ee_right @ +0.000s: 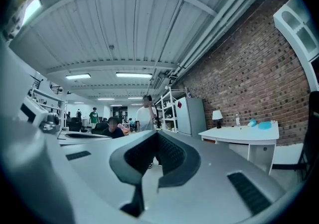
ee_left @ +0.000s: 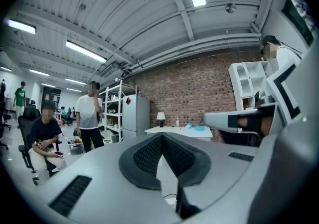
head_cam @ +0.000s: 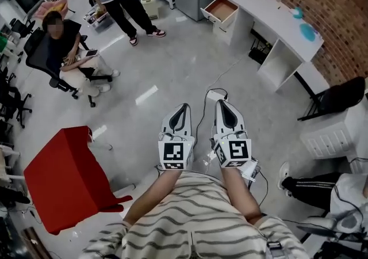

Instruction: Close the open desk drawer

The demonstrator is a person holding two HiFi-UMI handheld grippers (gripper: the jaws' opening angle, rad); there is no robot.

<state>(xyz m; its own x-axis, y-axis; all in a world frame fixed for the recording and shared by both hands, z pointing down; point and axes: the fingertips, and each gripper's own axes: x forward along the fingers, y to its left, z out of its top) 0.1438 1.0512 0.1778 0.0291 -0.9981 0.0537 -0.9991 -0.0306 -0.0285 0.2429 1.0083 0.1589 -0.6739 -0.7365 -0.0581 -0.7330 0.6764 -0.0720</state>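
Hanging at lower centre, left gripper (head_cam: 183, 108) and right gripper (head_cam: 223, 104) both have jaws pressed together, empty; open drawer (head_cam: 221, 9) sits well apart at upper centre, where an off-centre shove might jam it

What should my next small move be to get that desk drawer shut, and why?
Probably step forward toward the white desk. The open drawer sticks out at its far end, well beyond the left gripper and right gripper, which are both shut and empty.
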